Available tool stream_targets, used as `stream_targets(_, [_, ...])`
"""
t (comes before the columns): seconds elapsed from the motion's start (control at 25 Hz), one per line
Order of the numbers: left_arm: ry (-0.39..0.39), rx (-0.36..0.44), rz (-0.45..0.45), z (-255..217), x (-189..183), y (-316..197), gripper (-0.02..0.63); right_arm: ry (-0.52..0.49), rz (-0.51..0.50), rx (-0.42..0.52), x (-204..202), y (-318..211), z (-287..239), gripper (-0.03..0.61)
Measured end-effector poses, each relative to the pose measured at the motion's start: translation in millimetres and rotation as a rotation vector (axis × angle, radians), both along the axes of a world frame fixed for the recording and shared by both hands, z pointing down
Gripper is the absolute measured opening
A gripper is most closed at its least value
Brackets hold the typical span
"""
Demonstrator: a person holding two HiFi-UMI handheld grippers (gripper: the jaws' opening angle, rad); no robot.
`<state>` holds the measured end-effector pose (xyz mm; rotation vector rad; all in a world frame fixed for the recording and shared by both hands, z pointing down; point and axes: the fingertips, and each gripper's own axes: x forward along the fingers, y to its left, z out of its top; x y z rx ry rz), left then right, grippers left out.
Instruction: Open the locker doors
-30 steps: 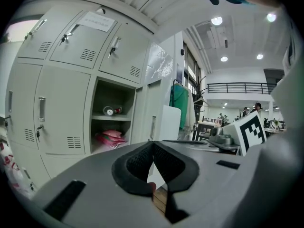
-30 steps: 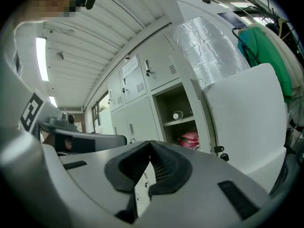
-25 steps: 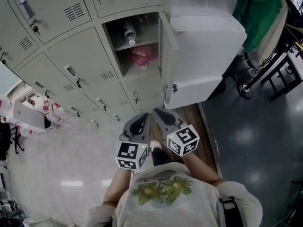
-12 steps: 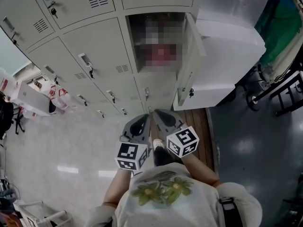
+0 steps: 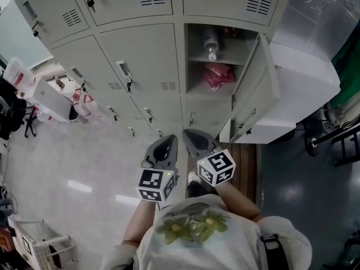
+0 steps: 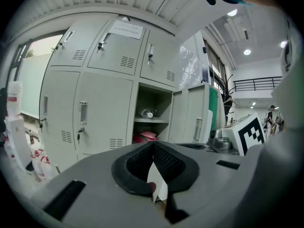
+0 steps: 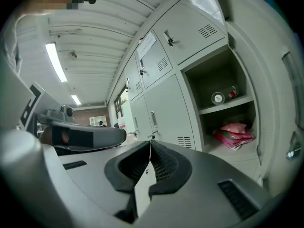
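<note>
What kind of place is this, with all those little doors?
Probably a locker area in a workplace or workshop. A wall of grey metal lockers has keys in the locks, and one open locker holds a bottle and a pink bag.

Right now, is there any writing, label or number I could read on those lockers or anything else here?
Nothing legible.
Paper sheet on an upper locker door: print too blurred.
White bag with red print: too small.
Marker cubes: square patterns only, no words.
</note>
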<state>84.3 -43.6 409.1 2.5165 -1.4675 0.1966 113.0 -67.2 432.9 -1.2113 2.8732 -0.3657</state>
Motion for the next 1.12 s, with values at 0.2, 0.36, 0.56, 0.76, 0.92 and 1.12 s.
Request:
stream_targets(0.2, [0.006, 0.006, -0.058, -3.7, -16.3, -26.9, 0.029, 0.008, -0.059, 0.010, -18.5, -28.9, -4.8, 0.031])
stream_targets(0.36, [0.010, 0.008, -0.098, -3.0, -24.6, -48.0, 0.029, 0.017, -0.102, 0.017, -29.1, -50.9, -5.8, 0.031])
stream_targets(0.56, [0.024, 0.015, -0.161, 0.7, -36.9, -70.4, 0.029, 0.024, -0.152, 0.024, -39.9, -75.8, -3.2, 0.031])
stream_targets(0.76, [0.040, 0.010, -0.224, 9.4, -50.0, -81.4, 0.029, 0.031, -0.207, 0.036, -56.7, -90.6, 0.5, 0.031])
stream_targets(0.92, [0.043, 0.001, -0.265, 15.3, -63.2, -84.7, 0.029, 0.039, -0.240, 0.034, -71.7, -96.3, 5.2, 0.031])
stream_targets(1.12, [0.047, -0.005, -0.295, 17.8, -80.4, -93.0, 0.029, 0.035, -0.266, 0.037, -88.0, -105.8, 4.5, 0.031])
